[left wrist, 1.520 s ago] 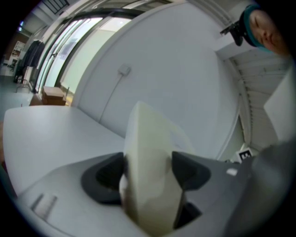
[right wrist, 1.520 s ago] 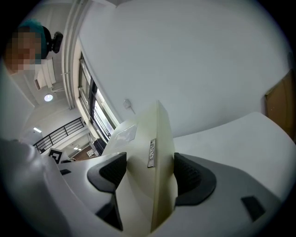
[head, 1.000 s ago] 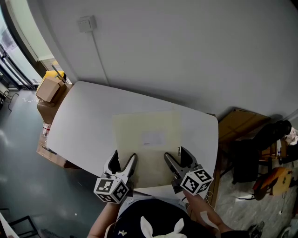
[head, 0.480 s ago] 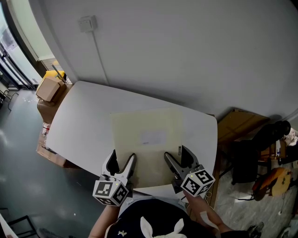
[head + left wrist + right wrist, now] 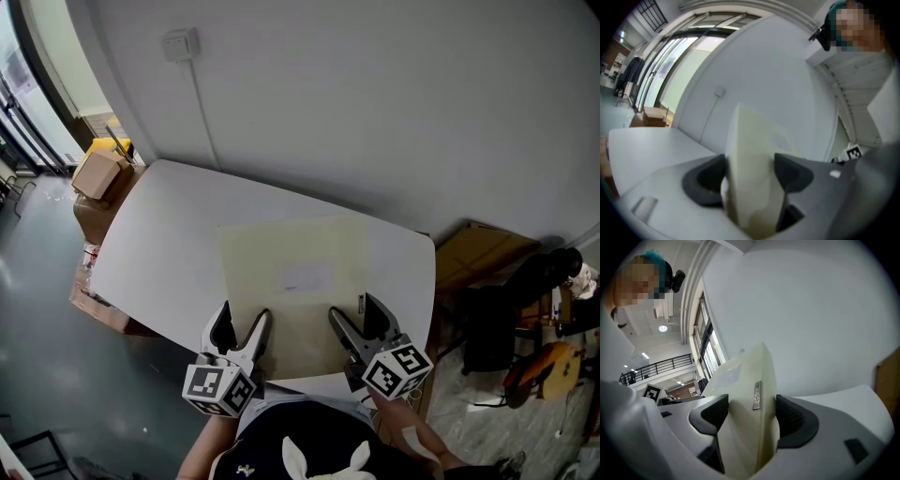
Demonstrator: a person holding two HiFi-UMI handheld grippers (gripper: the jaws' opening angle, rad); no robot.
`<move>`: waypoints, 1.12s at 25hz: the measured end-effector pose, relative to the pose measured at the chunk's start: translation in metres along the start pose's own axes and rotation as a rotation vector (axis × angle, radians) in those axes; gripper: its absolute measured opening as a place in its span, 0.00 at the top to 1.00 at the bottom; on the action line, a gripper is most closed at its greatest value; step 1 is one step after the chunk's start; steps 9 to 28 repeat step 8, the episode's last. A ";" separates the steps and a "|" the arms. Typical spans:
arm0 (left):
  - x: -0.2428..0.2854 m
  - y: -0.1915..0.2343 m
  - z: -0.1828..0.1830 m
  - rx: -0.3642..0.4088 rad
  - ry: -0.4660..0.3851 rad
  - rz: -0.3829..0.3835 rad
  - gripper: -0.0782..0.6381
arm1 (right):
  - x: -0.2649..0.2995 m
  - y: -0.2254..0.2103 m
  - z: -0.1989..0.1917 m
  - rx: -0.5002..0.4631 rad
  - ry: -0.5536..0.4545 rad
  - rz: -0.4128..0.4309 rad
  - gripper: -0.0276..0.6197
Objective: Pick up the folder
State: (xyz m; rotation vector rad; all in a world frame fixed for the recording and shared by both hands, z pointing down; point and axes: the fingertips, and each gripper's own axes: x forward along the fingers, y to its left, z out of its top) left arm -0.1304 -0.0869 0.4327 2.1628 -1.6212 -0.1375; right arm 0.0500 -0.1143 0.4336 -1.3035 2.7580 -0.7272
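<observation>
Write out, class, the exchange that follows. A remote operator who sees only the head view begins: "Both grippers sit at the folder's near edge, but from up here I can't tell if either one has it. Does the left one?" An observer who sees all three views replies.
Observer: Yes. In the left gripper view the folder fills the gap of the left gripper and touches both pads.
Operator: And the right gripper?
Observer: In its own view the folder stands edge-on between its two pads, with both pressed against its faces.
Operator: So both are clamped on it?
Observer: By those two views, yes. Neither one shows any daylight between pad and folder.
</observation>
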 end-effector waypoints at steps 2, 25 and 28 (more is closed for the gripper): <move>0.000 0.001 0.001 0.003 -0.001 0.004 0.45 | 0.001 0.000 0.000 -0.004 0.001 0.000 0.52; -0.002 0.002 -0.001 0.003 0.004 0.009 0.45 | 0.001 0.001 -0.003 -0.003 0.008 -0.003 0.52; -0.002 0.002 -0.001 0.003 0.004 0.009 0.45 | 0.001 0.001 -0.003 -0.003 0.008 -0.003 0.52</move>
